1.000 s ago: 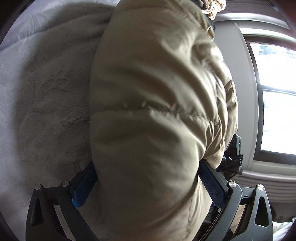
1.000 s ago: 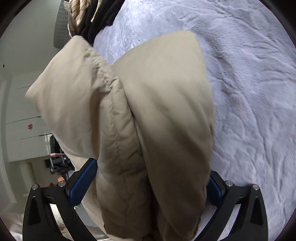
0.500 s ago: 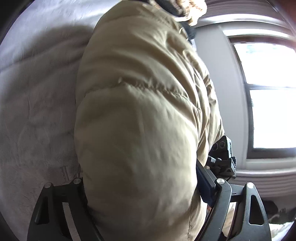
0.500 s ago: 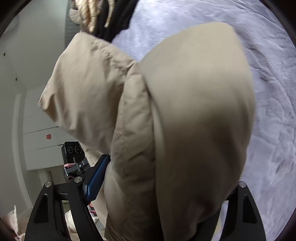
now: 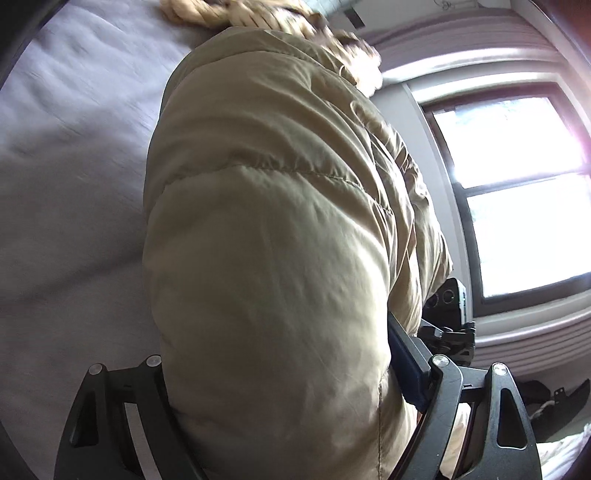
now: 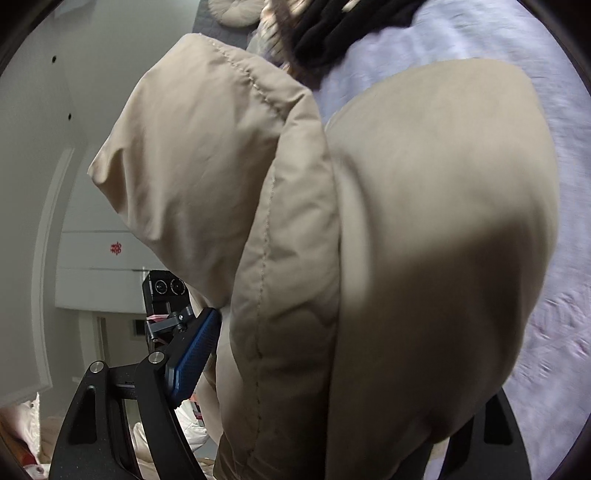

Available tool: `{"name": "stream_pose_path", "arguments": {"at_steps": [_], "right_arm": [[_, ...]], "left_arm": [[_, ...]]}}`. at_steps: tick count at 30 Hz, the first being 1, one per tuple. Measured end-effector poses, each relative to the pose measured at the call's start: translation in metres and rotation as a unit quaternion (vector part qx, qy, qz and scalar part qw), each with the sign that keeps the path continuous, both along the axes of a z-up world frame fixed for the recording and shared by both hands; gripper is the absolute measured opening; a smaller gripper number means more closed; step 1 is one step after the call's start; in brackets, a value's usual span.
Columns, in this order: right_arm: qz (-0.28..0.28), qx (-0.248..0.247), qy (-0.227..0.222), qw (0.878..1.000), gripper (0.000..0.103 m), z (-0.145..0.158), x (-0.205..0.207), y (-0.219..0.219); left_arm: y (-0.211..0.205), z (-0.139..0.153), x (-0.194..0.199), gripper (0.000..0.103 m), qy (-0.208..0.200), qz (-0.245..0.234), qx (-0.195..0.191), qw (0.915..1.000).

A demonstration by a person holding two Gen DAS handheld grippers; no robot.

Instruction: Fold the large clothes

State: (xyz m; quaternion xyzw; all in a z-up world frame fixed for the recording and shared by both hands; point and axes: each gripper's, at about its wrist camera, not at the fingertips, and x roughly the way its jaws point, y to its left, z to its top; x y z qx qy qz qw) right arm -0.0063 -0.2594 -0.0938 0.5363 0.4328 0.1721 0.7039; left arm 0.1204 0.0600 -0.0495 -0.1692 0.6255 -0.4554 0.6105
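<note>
Between the black arms of the left tool point(image 5: 280, 373), a thick bundle of the beige padded jacket point(image 5: 280, 229) fills the whole gap. The blue pad on the right arm presses against the fabric; the left pad is hidden behind it. The left tool is clenched on the jacket at a wide setting.

The right tool point(image 6: 332, 369) likewise grips a bulky fold of the same jacket point(image 6: 424, 240). Its left blue pad point(image 6: 192, 362) lies at the edge of the fabric, apparently in contact, though blur makes this uncertain; the right pad is covered by cloth.

The jacket is raised above the bed point(image 5: 66, 192), which carries a pale grey-lilac cover. A pile of other clothes point(image 6: 332, 29), cream and black, lies on the bed beyond the jacket. A window point(image 5: 517, 192) stands to the right in the left wrist view. White cabinet doors point(image 6: 99, 266) appear to the left in the right wrist view. The jacket blocks most of both views.
</note>
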Motion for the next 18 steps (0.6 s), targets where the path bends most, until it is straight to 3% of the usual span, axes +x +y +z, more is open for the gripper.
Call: {"name": "stream_pose_path", "arguments": {"at_steps": [3,8,12,15,18], "right_arm": [[0.015,0.004,0.008,1.0,0.082,-0.017,0.036,0.036],[0.026,-0.023,0.068,0.997,0.083,-0.062,0.075,0.076],[0.006,-0.038,0.11,0.993,0.085,-0.081,0.073,0.078],[-0.004,-0.058,0.126,0.99,0.085,-0.071,0.055,0.073],[-0.023,-0.114,0.121,0.986,0.085,-0.039,0.034,0.06]], "left_arm": [[0.033,-0.009,0.026,0.087,-0.004,0.019,0.022,0.9996],[0.07,-0.065,0.055,0.09,0.031,0.063,0.082,0.9941],[0.076,-0.112,0.046,0.1,0.086,0.081,0.077,0.99],[0.071,-0.112,0.056,0.1,0.074,0.096,0.09,0.9885],[0.067,-0.085,0.043,0.1,0.018,0.109,0.125,0.986]]}}
